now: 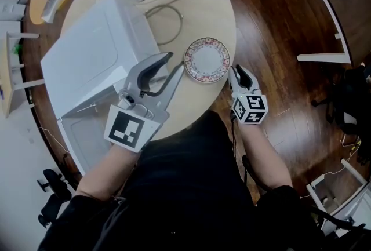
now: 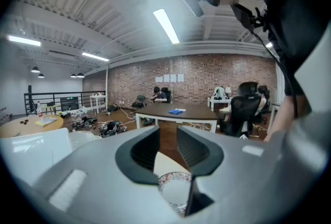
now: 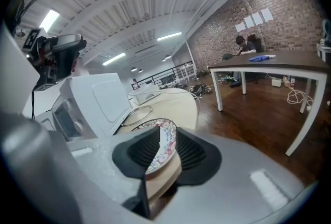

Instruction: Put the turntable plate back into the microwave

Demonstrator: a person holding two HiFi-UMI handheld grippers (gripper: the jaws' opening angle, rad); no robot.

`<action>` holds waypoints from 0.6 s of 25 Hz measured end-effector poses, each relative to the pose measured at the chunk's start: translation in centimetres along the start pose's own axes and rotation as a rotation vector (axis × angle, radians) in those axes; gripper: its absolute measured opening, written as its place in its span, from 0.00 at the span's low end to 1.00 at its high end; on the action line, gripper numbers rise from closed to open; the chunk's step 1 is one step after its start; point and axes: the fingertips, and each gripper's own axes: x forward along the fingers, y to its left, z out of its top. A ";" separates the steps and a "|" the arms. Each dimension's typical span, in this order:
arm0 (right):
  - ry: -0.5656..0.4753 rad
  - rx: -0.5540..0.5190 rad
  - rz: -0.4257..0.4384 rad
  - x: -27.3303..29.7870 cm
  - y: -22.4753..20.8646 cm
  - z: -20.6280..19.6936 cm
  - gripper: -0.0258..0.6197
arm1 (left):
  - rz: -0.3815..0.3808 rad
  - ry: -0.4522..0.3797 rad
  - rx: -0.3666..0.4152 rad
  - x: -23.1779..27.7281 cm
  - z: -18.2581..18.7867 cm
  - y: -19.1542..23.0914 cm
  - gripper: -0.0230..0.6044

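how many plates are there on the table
1. The floral-rimmed plate lies near the edge of the round table, right of the microwave, its rim between the open jaws of the right gripper. The microwave's inside isn't visible, so another could be hidden.

Cable loop (image 1: 168, 24) lies beside microwave (image 1: 93, 58), near plate (image 1: 207, 59).

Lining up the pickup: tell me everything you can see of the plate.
The plate is round, seemingly ceramic, white in the middle with a floral rim. It lies flat on the wooden table near its edge, apart from the microwave. The open right claw straddles its rim; whether a pad touches cannot be told.
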 end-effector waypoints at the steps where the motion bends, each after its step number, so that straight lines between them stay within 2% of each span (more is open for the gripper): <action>1: 0.000 0.001 -0.002 0.0 -0.1 0.0 0.19 | -0.009 -0.001 0.003 0.3 0.0 -0.3 0.22; 15: 0.031 0.002 -0.011 1.4 -0.7 -0.4 0.19 | -0.069 0.013 -0.036 3.3 -1.5 -1.4 0.22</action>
